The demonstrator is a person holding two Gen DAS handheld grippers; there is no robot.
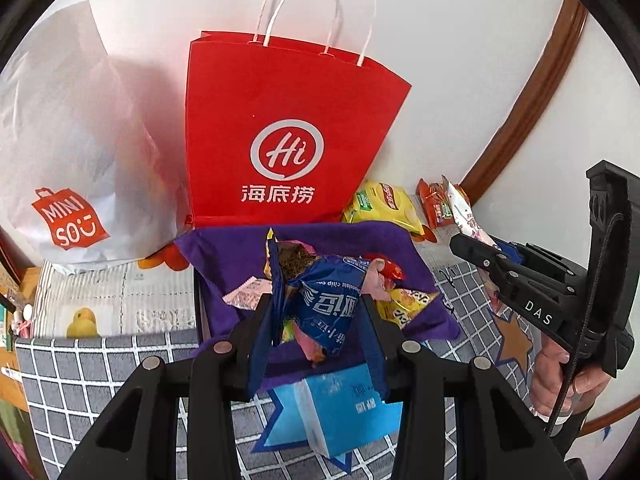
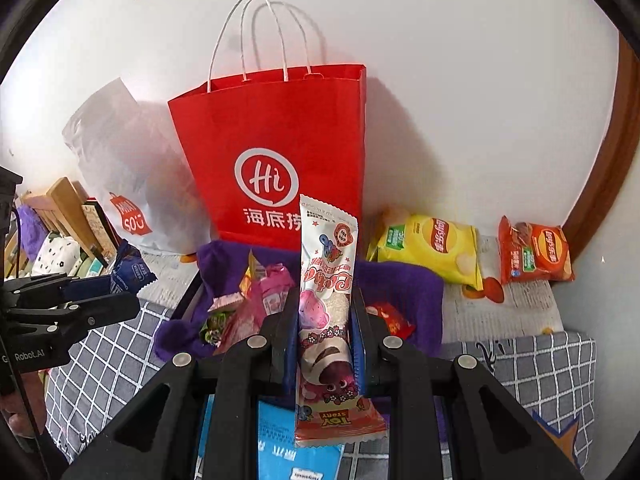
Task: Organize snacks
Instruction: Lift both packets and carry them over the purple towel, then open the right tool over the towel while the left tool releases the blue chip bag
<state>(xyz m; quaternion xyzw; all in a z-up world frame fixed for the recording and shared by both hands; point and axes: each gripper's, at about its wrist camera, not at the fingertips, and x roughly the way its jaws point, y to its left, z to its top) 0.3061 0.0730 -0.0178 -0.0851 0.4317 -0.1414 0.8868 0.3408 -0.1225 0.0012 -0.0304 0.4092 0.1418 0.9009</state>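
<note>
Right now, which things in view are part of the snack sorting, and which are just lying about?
Job:
- blue cookie packet in left hand-held gripper
- pink-and-white snack packet in right hand-held gripper
- purple-lined box of snacks
- yellow chip bag, orange chip bag

Lying about:
- red paper bag
- white Miniso bag
- blue tissue pack

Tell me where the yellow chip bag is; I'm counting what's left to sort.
In the right wrist view the yellow chip bag lies against the wall, right of the red paper bag, with the orange chip bag on its other side.
</note>
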